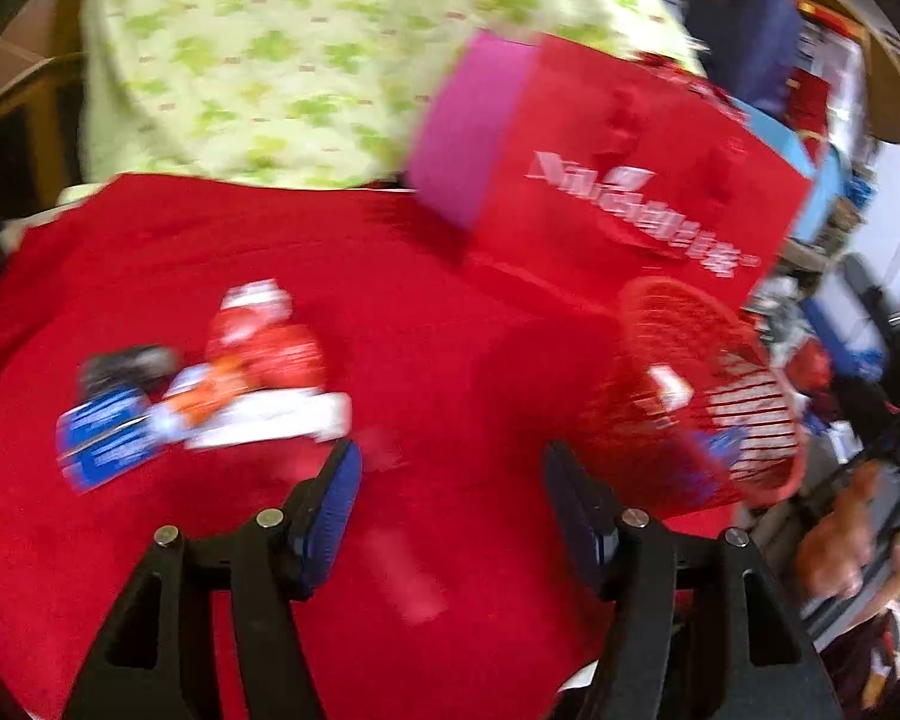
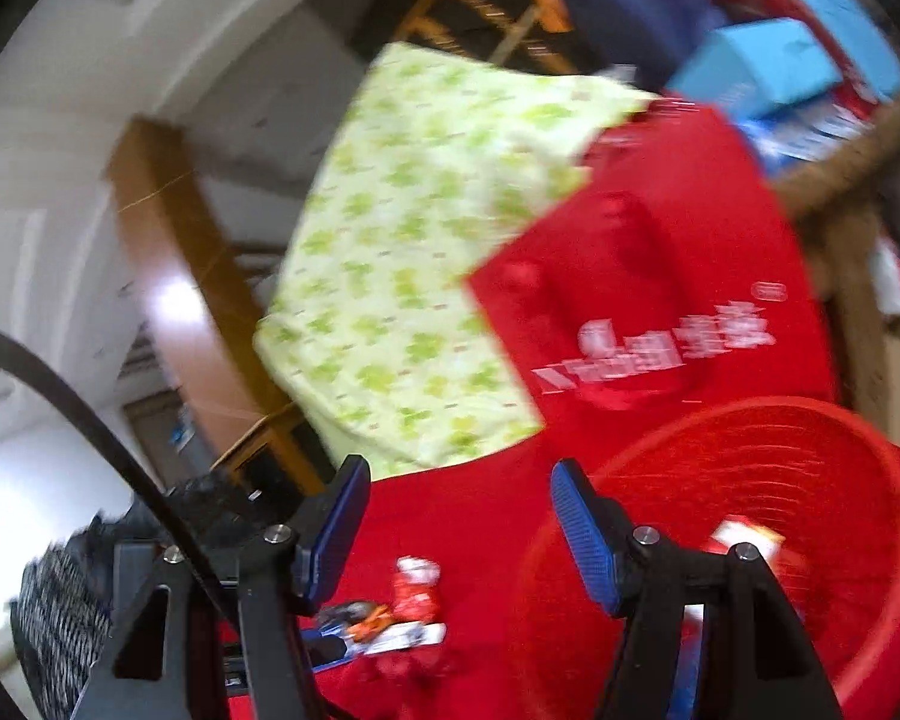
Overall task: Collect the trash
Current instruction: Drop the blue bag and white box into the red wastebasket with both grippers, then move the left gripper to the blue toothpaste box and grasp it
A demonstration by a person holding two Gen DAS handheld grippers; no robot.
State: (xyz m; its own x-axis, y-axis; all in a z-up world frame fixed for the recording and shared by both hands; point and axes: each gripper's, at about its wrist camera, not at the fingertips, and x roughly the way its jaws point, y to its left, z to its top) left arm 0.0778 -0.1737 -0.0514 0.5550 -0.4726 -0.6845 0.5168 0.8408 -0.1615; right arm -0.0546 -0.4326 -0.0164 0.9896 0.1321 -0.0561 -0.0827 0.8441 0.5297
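**Fingers spread and empty on both grippers; wrapper pile not yet picked**

Fingers of the left gripper (image 1: 453, 504) stand wide apart with only red cloth (image 1: 426, 324) between the blue pads; nothing held. Right gripper (image 2: 459, 525) likewise released, nothing between its pads, hanging by the rim of the red mesh basket (image 2: 780, 468). Both views are motion-blurred, so fine detail is uncertain.

Trash location: a pile of wrappers (image 1: 210, 384) lies on the cloth ahead and left of the left fingers, just beyond the left fingertip. From the right wrist the same pile (image 2: 384, 618) shows low between the fingers, nearer the left one. The basket (image 1: 708, 402) sits ahead and right of the left fingers, tipped in that view with its mouth facing right. A few pieces appear to be inside already, one white-and-red (image 2: 744, 540). A red carton (image 1: 630, 180) stands behind it.

Orientation: the pile's long axis runs roughly crosswise to the left fingers, blue packet (image 1: 102, 438) at the far-left end, white strip (image 1: 276, 417) toward the fingers. A red-and-white wrapper (image 1: 258, 330) sits on top, pointing away.

Risks, as judged:
- Wrappers overlap; closing on one may drag or scatter the rest.
- Flat film on soft cloth: the pads could pinch cloth along with it.
- Basket looks light; a knock from either gripper could tip it and spill what is in it.
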